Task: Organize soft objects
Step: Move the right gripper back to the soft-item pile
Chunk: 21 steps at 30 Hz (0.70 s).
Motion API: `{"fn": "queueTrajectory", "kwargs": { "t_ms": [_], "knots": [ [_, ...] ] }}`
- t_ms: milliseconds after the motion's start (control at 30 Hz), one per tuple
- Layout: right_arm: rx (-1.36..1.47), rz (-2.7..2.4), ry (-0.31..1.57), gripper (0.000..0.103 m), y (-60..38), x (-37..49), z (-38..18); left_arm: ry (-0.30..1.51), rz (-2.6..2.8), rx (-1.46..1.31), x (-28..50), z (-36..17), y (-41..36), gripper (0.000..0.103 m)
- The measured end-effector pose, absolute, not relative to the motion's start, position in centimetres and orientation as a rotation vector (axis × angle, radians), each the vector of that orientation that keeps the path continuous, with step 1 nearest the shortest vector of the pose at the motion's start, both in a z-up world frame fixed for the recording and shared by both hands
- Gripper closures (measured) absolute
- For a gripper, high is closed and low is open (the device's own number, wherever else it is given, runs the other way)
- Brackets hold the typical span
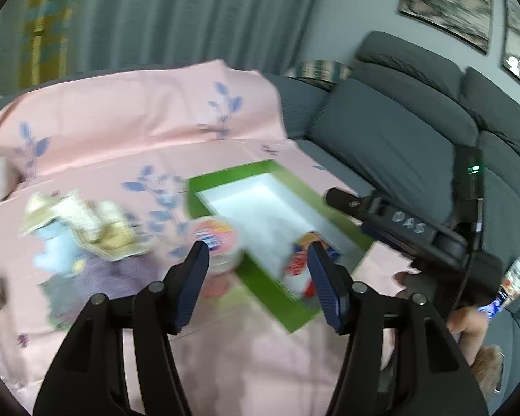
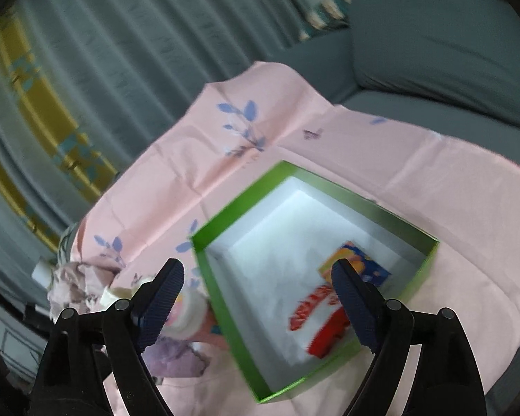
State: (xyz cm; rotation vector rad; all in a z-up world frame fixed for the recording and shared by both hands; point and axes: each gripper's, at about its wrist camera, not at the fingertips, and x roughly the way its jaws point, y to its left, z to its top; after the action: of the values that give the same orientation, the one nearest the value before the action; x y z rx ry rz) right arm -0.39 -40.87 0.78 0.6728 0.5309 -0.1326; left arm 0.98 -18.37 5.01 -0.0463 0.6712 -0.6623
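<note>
Both the left gripper [image 1: 258, 260] and right gripper [image 2: 258, 287] hang spread and empty above the pink cloth [image 1: 121, 124]. The blue plush toy [image 1: 53, 246] (blurred) lies left of the green box [image 1: 277, 298]; it looks light and squashy, so pinch its body.

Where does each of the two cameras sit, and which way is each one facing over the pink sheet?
Left wrist: on the left gripper, looking forward across the pink sheet at the green box and sofa; both fingers, the right gripper's body and a hand show.
Right wrist: on the right gripper, angled down into the green box; only its own fingers show.
Shared: box, sheet, sofa, curtain.
</note>
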Motion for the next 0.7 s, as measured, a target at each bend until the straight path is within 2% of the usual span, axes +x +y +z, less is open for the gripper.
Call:
{"fn": "queueTrajectory", "kwargs": {
  "t_ms": [100,167,233,700],
  "knots": [
    [0.613,-0.113,0.506,0.009,-38.6,0.2,1.6,0.671,-0.593,-0.095,1.0,4.8,-14.5,0.038],
    [0.577,-0.113,0.499,0.008,-37.2,0.4,2.0,0.674,-0.546,-0.121,1.1,4.7,-12.1,0.026],
    [0.529,-0.103,0.502,0.008,-35.3,0.9,2.2,0.679,-0.480,-0.141,1.0,4.3,-10.0,0.020],
    [0.216,-0.025,0.617,0.008,-23.8,3.0,1.6,0.736,-0.230,-0.233,0.9,-0.8,-0.9,0.020]
  ]
}}
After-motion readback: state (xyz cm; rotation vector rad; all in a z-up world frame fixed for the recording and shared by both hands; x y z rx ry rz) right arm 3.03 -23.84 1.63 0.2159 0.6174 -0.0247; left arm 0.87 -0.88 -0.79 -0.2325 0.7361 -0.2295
